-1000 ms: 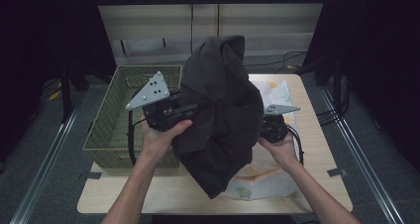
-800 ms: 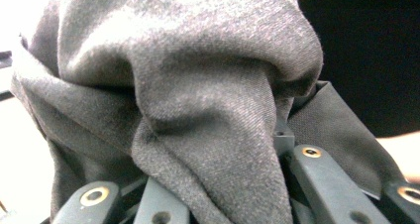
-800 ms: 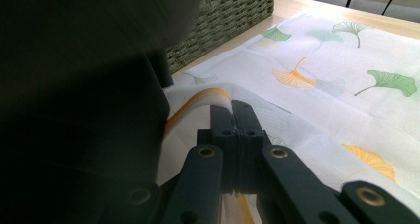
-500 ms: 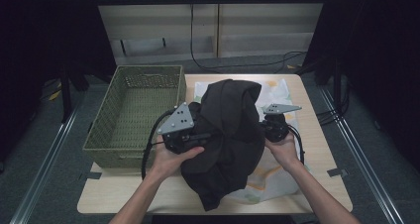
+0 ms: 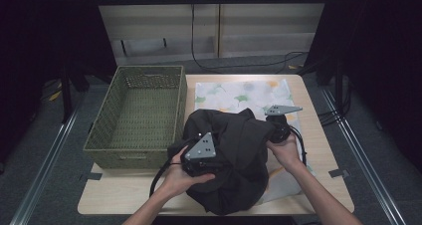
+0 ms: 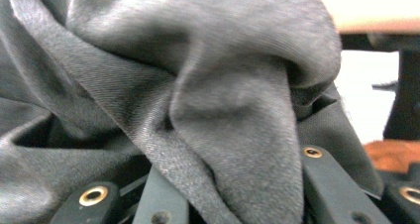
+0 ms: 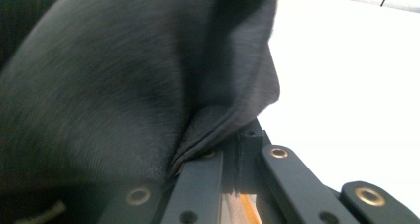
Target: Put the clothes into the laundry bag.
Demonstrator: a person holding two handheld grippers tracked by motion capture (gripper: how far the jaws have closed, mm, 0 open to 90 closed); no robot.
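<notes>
Dark curtains hung all round the wooden table, with a woven basket sitting empty on its left half and a leaf-print cloth spread over the right. Heaped across the near part of that cloth was a dark garment, bunched up between both grippers and spilling toward the front edge of the table.

Left gripper was at the near-left side of the pile, its jaws pinching a thick fold of the fabric; in the left gripper view that fold stuffed the gap completely. Right gripper sat at the far-right edge, pressed together on a thinner bit of hem, which the right gripper view showed tucked tight between the jaws.

Looked to me like the step was laying the thing out flat on the cloth. If I were doing it, I'd keep both pinches firm and pull the hands apart low over the table so the bundle opens up instead of twisting. That fat fold on the left looked like several layers caught together, so it might need a re-grip on a single edge. Also worth watching the print cloth underneath, since dragging could ruck it.
</notes>
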